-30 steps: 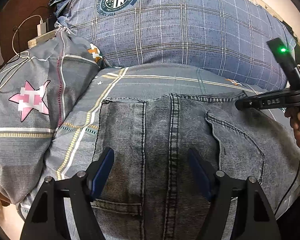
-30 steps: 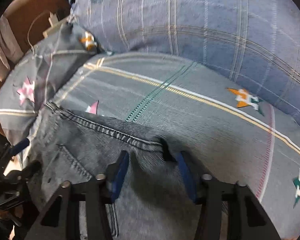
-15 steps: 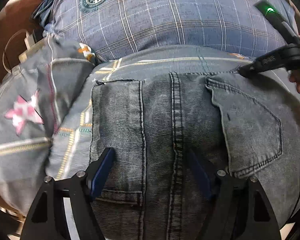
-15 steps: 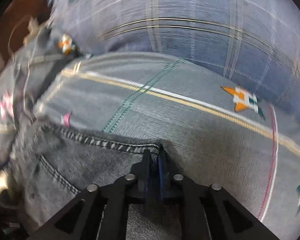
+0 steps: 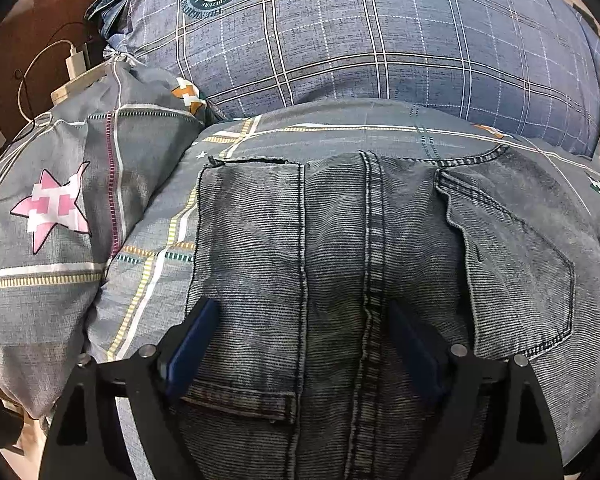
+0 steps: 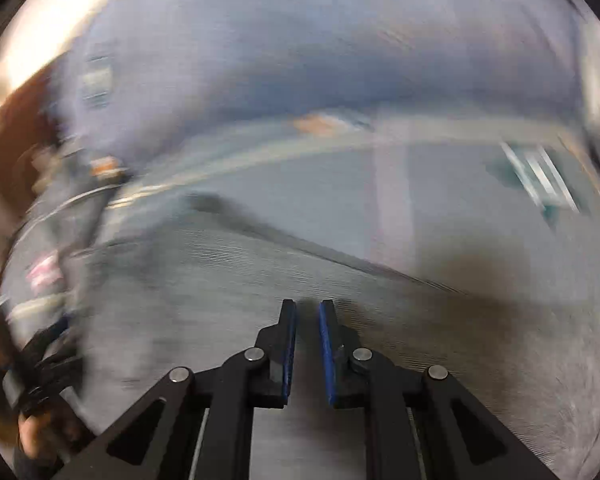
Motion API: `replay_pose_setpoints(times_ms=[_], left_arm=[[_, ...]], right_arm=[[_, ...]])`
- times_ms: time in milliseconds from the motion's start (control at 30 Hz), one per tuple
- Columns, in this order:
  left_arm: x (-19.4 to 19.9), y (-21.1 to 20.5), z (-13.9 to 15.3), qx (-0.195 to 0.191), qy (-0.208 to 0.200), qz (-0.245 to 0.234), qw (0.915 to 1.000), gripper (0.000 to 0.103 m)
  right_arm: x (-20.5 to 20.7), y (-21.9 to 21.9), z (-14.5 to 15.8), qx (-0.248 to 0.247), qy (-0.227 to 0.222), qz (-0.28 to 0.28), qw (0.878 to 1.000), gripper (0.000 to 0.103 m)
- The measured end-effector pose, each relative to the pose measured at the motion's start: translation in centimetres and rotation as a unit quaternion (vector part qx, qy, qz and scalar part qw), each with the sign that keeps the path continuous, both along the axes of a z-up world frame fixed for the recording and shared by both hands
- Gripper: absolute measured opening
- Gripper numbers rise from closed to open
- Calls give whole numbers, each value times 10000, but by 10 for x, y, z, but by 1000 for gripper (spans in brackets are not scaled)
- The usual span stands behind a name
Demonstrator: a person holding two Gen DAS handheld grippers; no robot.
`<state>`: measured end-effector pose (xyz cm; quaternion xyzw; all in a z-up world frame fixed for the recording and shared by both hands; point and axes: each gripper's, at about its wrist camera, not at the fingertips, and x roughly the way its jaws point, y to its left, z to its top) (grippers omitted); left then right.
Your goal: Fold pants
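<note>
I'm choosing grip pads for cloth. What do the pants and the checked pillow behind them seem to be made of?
Pants: grey washed denim, matte, judging by the ribbed weave, faded patches and heavy double-stitched seams. Checked pillow: likely a thin woven cotton-type cover, matte, with a printed plaid and a round crest; the exact fibre cannot be told.

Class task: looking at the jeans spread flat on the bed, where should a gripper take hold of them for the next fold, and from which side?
Probably at the waistband, the jeans' far edge. It is a thick, stitched hem lying free on the bedsheet, so come from the pillow side, one finger sliding under it.
</note>
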<state>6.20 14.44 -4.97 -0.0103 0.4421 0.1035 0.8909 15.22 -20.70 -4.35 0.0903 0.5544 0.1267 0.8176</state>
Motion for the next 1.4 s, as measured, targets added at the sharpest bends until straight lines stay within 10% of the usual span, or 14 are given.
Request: replay_pose_setpoints(times_ms=[67, 267, 333, 533, 633, 733, 933, 1100, 1300, 1400], left_arm=[[-2, 1, 5, 39, 28, 43, 10000, 88], [-11, -8, 14, 151, -74, 17, 9999, 88], [-2, -6, -1, 203, 221, 99, 9995, 88], [-14, -2, 21, 1, -218, 241, 9995, 88], [-5, -9, 2, 190, 180, 115, 9996, 88], [-3, -4, 4, -15, 189, 260, 9995, 89], [-14, -14, 24, -29, -309, 16, 9995, 89], [-9, -17, 9, -62, -6, -86, 9999, 89], [-8, -16, 12, -89, -137, -84, 9998, 89], [-4, -18, 6, -131, 23, -80, 9999, 89]], right_arm=[[-5, -35, 2, 964, 133, -354, 9946, 14], [-40, -89, 39, 810, -623, -694, 9923, 20], [-35, -111, 20, 360, -374, -1186, 9916, 39], [-48, -125, 31, 816, -397, -1327, 9870, 41], [-60, -107, 34, 559, -627, -1090, 9905, 71], [-50, -110, 6, 208, -285, -1032, 9940, 73], [-79, -103, 49, 519, -730, -1115, 9897, 72], [-91, -111, 2, 522, -97, -1118, 9923, 74], [-103, -112, 43, 631, -649, -1205, 9886, 76], [-97, -118, 14, 457, -138, -1239, 9911, 79]])
